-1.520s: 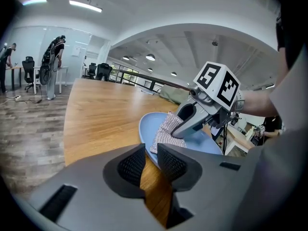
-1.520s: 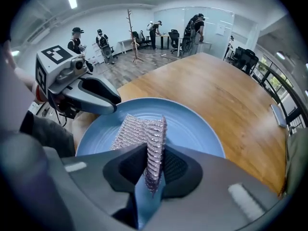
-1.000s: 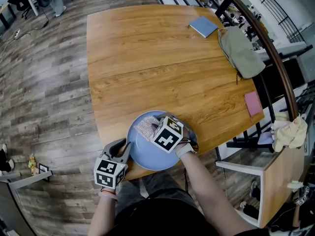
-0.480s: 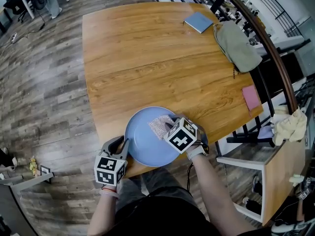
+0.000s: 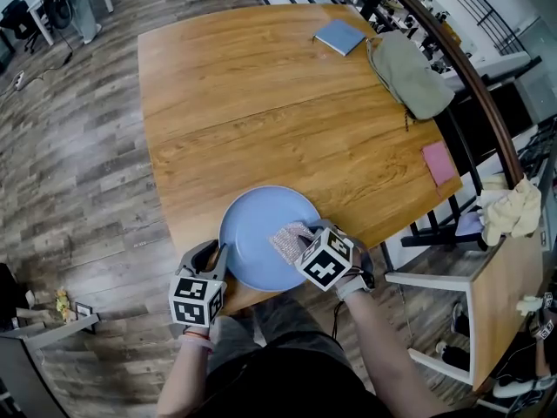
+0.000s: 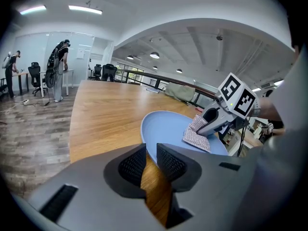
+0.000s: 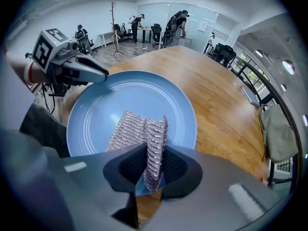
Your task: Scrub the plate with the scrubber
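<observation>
My right claw (image 7: 150, 170) pinches the silvery scrubber (image 7: 137, 129) flat on the blue plate (image 7: 120, 95); my left claw (image 6: 150, 161) clamps the plate's near rim.

A rounded wooden bench (image 5: 261, 103) stands on a grey-brown plank floor (image 5: 70, 164). Near its far right corner a blue book (image 5: 338, 36) lies flat. Just beside the book, an olive-grey bag (image 5: 407, 75) slumps along the bench's right edge. Nearer along that same edge rests 1 pink pad (image 5: 438, 164). A dark curved railing (image 5: 474, 81) runs past the bench's right side. Beyond it, a pale crumpled cloth (image 5: 512, 214) lies at the far end of a wooden cabinet (image 5: 500, 294). Far across the room a person (image 7: 179, 20) stands by a white desk, with a bare coat stand (image 7: 114, 25) and black office chairs (image 6: 34, 73) well apart from the bench.
</observation>
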Tool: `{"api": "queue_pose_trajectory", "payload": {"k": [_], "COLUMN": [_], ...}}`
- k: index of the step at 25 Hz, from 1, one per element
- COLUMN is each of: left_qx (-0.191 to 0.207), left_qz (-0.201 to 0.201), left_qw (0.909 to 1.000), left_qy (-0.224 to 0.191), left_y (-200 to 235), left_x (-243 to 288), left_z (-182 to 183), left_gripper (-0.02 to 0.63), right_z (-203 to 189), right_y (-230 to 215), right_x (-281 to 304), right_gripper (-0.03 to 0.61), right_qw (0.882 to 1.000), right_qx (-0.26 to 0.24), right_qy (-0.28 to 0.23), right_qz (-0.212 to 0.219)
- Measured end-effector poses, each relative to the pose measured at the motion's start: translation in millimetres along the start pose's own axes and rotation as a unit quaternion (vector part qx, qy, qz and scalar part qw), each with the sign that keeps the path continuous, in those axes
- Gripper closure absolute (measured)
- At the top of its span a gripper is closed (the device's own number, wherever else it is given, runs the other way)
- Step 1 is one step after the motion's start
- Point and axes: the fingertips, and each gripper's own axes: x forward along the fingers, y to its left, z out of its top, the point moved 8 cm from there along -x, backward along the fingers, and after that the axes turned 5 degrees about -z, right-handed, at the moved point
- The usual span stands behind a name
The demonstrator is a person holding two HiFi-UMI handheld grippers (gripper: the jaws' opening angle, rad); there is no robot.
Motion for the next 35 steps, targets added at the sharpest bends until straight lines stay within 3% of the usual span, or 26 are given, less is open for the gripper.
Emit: {"api": "queue_pose_trajectory", "payload": {"k": [10, 21, 26, 35], "left_qx": [-0.006, -0.013, -0.016, -0.020], "left_qz": [-0.003, -0.003, -0.008, -0.001], "left_qw": [1.0000, 0.9999, 0.9998, 0.9998], "left_qy": [0.000, -0.002, 0.001, 0.001], "left_y": [0, 0, -1, -3], "left_x": [-2, -1, 0, 0], "left_z": [1, 1, 0, 0], "left_gripper": [0.548, 0.549, 0.549, 0.551], "right_z": [10, 50, 70, 99], "right_y": [44, 75, 72, 40], "right_x": [-4, 6, 15, 31], "right_gripper": [0.499, 0.498, 0.497, 0.495], "right_qw": [0.999, 0.992, 0.989, 0.990], "right_qx": [-0.045, -0.113, -0.132, -0.120], "right_qy": [0.008, -0.012, -0.022, -0.033], "right_qz": [0.021, 0.057, 0.061, 0.064]}}
